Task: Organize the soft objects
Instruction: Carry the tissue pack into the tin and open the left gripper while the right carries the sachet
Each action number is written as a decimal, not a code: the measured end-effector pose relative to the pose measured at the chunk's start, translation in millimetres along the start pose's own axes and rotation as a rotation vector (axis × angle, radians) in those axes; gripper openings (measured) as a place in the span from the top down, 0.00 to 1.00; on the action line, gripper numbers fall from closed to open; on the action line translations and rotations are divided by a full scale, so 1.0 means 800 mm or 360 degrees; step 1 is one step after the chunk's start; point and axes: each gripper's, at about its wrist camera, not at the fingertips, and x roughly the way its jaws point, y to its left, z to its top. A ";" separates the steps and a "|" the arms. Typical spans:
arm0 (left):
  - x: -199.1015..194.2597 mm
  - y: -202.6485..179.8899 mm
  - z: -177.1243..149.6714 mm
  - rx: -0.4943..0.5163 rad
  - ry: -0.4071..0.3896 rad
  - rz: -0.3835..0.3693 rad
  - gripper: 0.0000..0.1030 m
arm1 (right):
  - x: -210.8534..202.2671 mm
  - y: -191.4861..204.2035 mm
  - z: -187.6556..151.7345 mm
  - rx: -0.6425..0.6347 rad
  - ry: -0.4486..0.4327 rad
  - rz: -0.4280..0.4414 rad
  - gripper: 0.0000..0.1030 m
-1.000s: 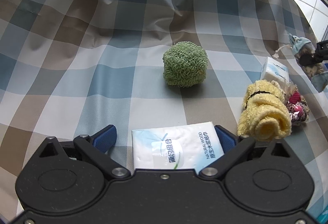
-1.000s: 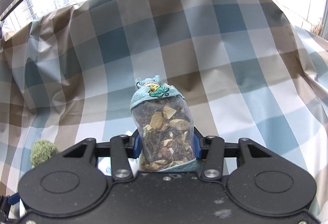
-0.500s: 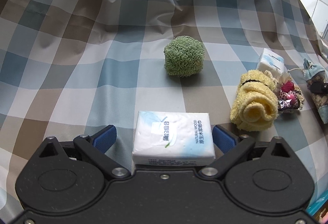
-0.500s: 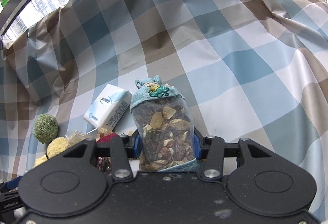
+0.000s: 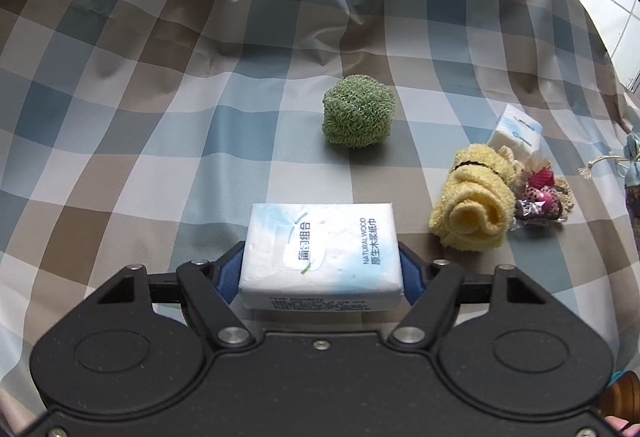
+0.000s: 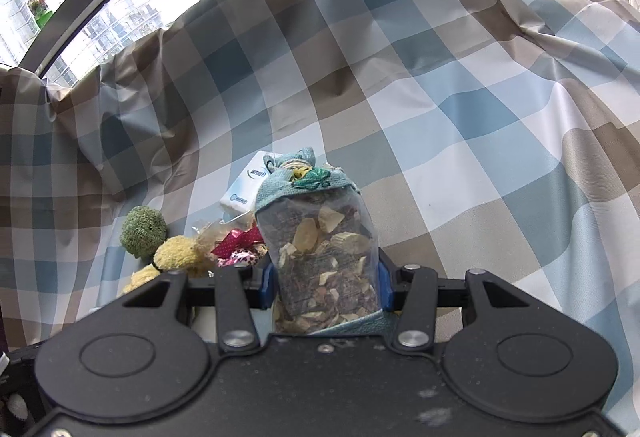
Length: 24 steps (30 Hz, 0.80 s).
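Left wrist view: left tongs [image 5: 320, 269], just closing, are squeezing the tissue pack [image 5: 320, 253]. Right tongs [image 6: 326, 287] are gripping the dried-leaf pouch [image 6: 324, 249] tight.

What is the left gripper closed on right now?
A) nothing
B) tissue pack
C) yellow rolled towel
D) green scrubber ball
B: in the left wrist view the left gripper has its blue pads pressed against both sides of the tissue pack; its jaws have just been closing onto it, while the green scrubber ball and yellow rolled towel lie apart on the cloth.
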 end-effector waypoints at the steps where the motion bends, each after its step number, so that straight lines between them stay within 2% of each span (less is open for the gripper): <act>1: -0.013 -0.003 -0.002 -0.0001 -0.0017 0.0005 0.32 | -0.011 0.001 -0.002 -0.0008 -0.0014 0.0009 0.55; 8: -0.103 -0.026 -0.023 -0.0025 -0.0078 -0.0040 0.32 | -0.093 0.006 -0.024 -0.0038 -0.0117 0.0121 0.55; 16: -0.182 -0.057 -0.075 0.0009 -0.0116 -0.0177 0.32 | -0.172 -0.001 -0.068 0.0007 -0.0161 0.0287 0.55; 19: -0.199 -0.068 -0.101 0.0048 -0.0108 -0.0206 0.32 | -0.192 -0.004 -0.086 0.0013 -0.0166 0.0284 0.55; 24: -0.204 -0.079 -0.150 0.0105 -0.0016 -0.0168 0.32 | -0.211 -0.004 -0.116 -0.0059 -0.0155 0.0216 0.55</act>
